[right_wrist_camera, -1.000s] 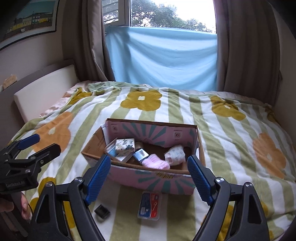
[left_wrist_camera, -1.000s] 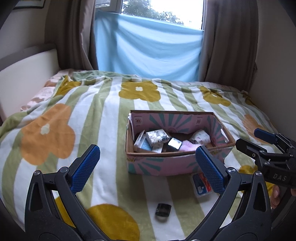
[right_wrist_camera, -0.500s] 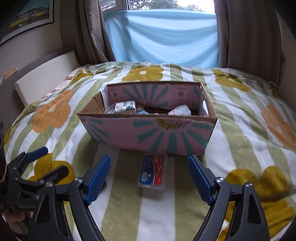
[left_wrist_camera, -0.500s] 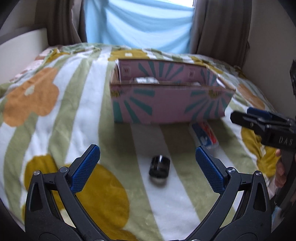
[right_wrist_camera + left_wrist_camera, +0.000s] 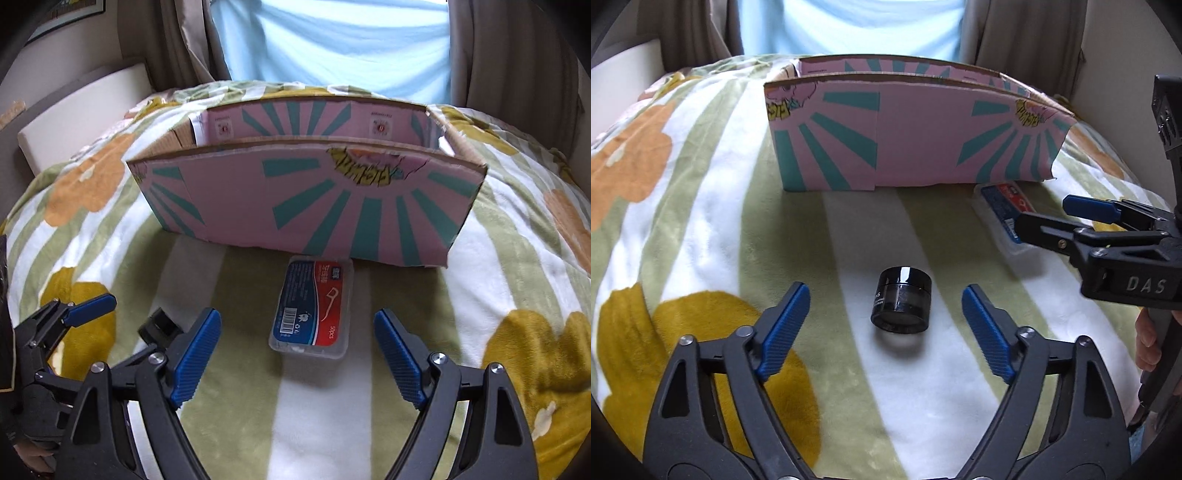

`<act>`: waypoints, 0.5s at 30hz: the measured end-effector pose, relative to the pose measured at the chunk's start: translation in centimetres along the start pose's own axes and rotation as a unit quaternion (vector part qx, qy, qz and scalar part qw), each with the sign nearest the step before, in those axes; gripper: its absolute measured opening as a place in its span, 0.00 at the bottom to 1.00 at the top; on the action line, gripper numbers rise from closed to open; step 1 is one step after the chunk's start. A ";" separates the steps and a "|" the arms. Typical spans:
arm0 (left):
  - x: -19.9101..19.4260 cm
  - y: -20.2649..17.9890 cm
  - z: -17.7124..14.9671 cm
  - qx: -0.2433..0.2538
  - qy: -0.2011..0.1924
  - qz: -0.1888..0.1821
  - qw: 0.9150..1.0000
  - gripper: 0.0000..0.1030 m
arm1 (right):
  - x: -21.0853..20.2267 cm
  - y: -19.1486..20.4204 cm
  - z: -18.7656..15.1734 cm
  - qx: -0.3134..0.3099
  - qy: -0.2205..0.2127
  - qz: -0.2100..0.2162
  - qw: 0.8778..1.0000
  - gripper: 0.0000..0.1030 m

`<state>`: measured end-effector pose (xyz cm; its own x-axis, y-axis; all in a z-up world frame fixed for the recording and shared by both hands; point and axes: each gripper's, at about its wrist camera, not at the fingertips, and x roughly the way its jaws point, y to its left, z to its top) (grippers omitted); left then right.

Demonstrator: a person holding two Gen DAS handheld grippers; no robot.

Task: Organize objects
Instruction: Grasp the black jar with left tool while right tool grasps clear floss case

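Left wrist view first: the left claw (image 5: 884,321) hangs low over the bed (image 5: 713,229), its blue pads either side of a small black jar (image 5: 900,301) with clear gaps on both flanks. The jaws are closing, with the jar between them but not yet touched. The jar lies tipped on its side, its round end facing the camera, so its axis runs along the claw's pointing line and the pads would meet its curved wall. It is dark and glossy, with a shiny lid band and pale lettering too small to read; judged from that, it could roll or slip under a loose pinch on the soft blanket.

Further right, the right wrist view shows the right claw (image 5: 297,354) released, pads well apart, nothing between them. Just ahead of its tips lies a flat clear plastic floss-pick box (image 5: 313,307) with a blue and red label, its far end nearly touching the pink cardboard box (image 5: 303,206). The flat box's long axis runs away from the camera, in line with the claw, so the pads would close across its narrow width. Each hand is nearer its own item, and the cardboard box stands behind both.
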<state>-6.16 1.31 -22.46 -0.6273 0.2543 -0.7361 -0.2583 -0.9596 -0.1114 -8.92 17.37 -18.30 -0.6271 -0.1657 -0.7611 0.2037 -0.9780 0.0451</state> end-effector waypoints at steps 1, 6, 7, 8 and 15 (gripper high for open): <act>0.2 0.0 0.0 0.003 0.001 0.002 1.000 0.78 | 0.4 0.0 -0.1 -0.001 0.002 -0.002 1.000 0.79; 1.2 -0.4 -0.1 0.023 0.005 0.006 1.000 0.75 | 1.8 0.3 -0.2 -0.016 0.013 -0.016 1.000 0.71; 1.4 -0.4 -0.2 0.024 0.006 0.006 1.000 0.73 | 2.1 0.3 -0.2 -0.016 0.015 -0.017 1.000 0.71; 1.5 -0.4 -0.3 0.025 0.006 0.005 1.000 0.65 | 2.4 0.3 -0.2 -0.016 0.016 -0.019 1.000 0.71; 2.2 -0.9 -0.4 0.038 0.007 0.004 0.999 0.49 | 3.3 0.4 -0.2 -0.025 0.016 -0.041 0.999 0.64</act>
<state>-7.04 2.67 -24.28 -0.6191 0.2452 -0.7460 -0.3086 -0.9495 -0.0560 -10.73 16.46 -20.90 -0.6191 -0.0800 -0.7812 0.1909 -0.9803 -0.0509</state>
